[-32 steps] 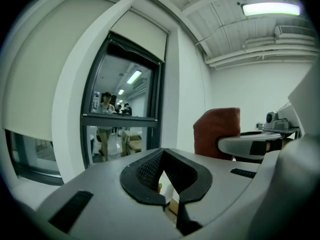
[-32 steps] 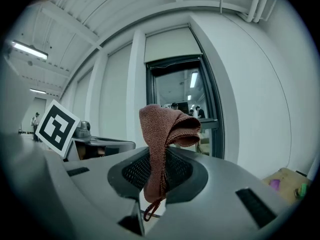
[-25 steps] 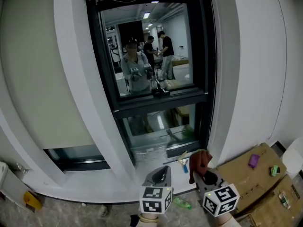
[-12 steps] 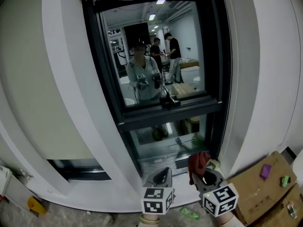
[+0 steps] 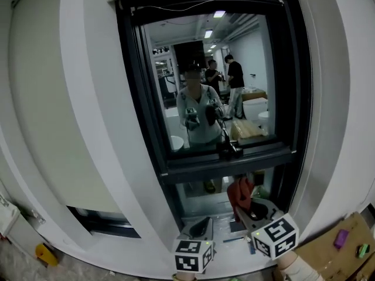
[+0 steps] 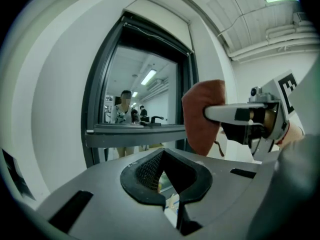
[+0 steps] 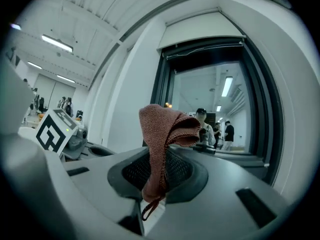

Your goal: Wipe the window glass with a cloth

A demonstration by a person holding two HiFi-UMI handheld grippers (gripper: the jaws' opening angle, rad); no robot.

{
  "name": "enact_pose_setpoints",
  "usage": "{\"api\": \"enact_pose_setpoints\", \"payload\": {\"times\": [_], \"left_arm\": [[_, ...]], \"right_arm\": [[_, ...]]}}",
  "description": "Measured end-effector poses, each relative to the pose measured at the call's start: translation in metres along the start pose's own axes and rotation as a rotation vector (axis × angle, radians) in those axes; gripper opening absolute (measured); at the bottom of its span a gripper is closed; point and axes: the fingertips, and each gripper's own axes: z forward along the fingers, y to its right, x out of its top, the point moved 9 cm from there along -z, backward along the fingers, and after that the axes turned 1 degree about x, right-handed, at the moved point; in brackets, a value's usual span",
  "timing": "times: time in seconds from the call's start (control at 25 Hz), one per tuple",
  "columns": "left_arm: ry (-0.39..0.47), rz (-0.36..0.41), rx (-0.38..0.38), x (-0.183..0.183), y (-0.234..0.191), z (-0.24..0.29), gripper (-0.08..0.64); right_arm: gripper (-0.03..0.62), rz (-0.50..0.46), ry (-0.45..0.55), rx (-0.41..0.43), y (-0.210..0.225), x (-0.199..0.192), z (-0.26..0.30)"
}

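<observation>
Window glass (image 5: 217,86) ahead; cloth (image 5: 239,192) clamped in right tool (image 5: 247,208), poking above; left tool (image 5: 204,224) closed, empty.

Rough grey floor (image 5: 64,269) down at the bottom. On it at the left, a small yellow thing (image 5: 44,253), near a white box (image 5: 7,216) by the wall. On it at the right, flat brown cardboard (image 5: 322,262), right at the corner.
</observation>
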Motion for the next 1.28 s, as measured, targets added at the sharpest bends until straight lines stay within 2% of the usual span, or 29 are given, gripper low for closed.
{"api": "enact_pose_setpoints", "payload": {"times": [0.32, 0.56, 0.84, 1.08, 1.28], "left_arm": [[0.030, -0.016, 0.082, 0.040, -0.038, 0.051, 0.005], [0.039, -0.016, 0.124, 0.068, -0.065, 0.097, 0.005], [0.043, 0.002, 0.147, 0.114, -0.100, 0.152, 0.005], [0.092, -0.009, 0.155, 0.163, -0.128, 0.178, 0.005], [0.100, 0.008, 0.149, 0.180, -0.146, 0.187, 0.005]], "right_arm": [[0.055, -0.180, 0.123, 0.088, 0.073, 0.120, 0.093], [0.055, -0.265, 0.226, 0.097, 0.121, 0.236, 0.167], [0.055, -0.329, 0.325, 0.093, 0.148, 0.360, 0.242], [0.055, -0.274, 0.365, 0.117, 0.149, 0.430, 0.288], [0.055, -0.170, 0.366, 0.173, 0.141, 0.466, 0.319]]}}
